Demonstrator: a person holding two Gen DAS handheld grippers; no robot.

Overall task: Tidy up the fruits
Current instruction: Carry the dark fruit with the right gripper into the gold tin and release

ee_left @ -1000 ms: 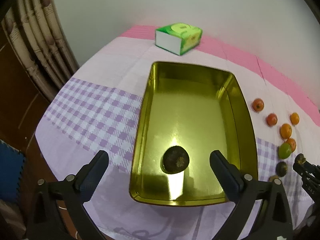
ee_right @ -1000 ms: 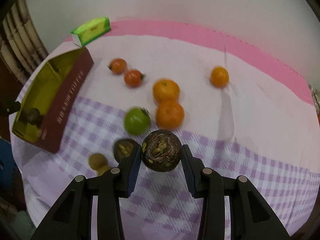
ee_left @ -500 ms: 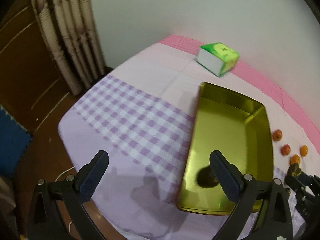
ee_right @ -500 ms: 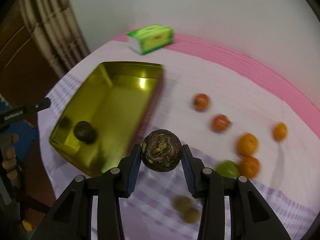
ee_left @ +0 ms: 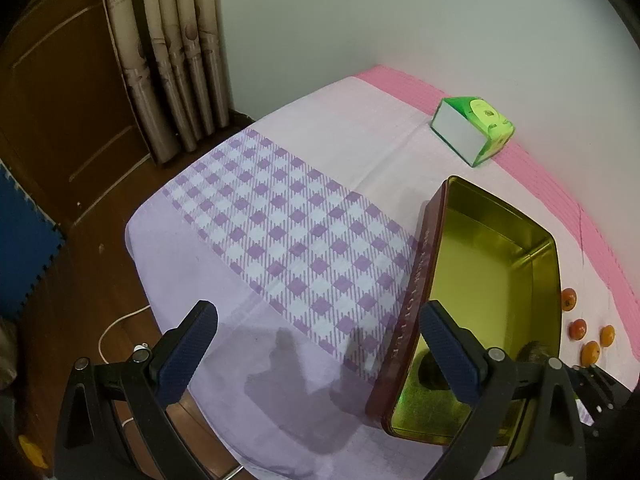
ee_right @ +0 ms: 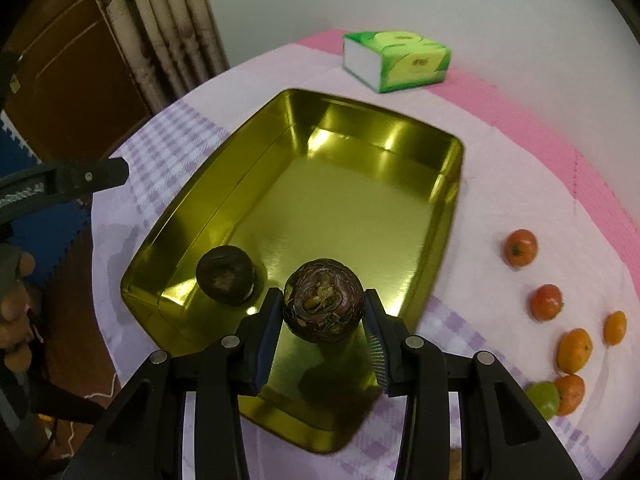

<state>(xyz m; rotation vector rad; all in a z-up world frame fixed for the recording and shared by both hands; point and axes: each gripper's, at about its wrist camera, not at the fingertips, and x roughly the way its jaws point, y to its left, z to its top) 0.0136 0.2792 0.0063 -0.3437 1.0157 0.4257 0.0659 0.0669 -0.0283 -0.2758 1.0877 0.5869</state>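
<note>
My right gripper (ee_right: 323,318) is shut on a dark brown wrinkled fruit (ee_right: 323,306), held above the near end of the gold tin tray (ee_right: 452,196). A second dark fruit (ee_right: 225,275) lies in the tray's near left corner. Several orange fruits (ee_right: 520,247) and a green one (ee_right: 544,399) lie on the cloth to the tray's right. My left gripper (ee_left: 320,350) is open and empty over the purple checked cloth, left of the tray (ee_left: 552,264). In that view the dark fruit (ee_left: 430,372) shows partly behind the right finger.
A green tissue box (ee_right: 396,60) stands behind the tray near the wall. The table's left edge (ee_left: 136,248) drops to a wooden floor with a blue foam mat (ee_left: 24,248). Curtains (ee_left: 172,52) hang at the back left. A hand (ee_right: 16,312) holds the left gripper.
My right gripper carried the dark fruit leftward from the loose fruits to above the tray. My left gripper swung left off the tray, and now sits over the checked cloth.
</note>
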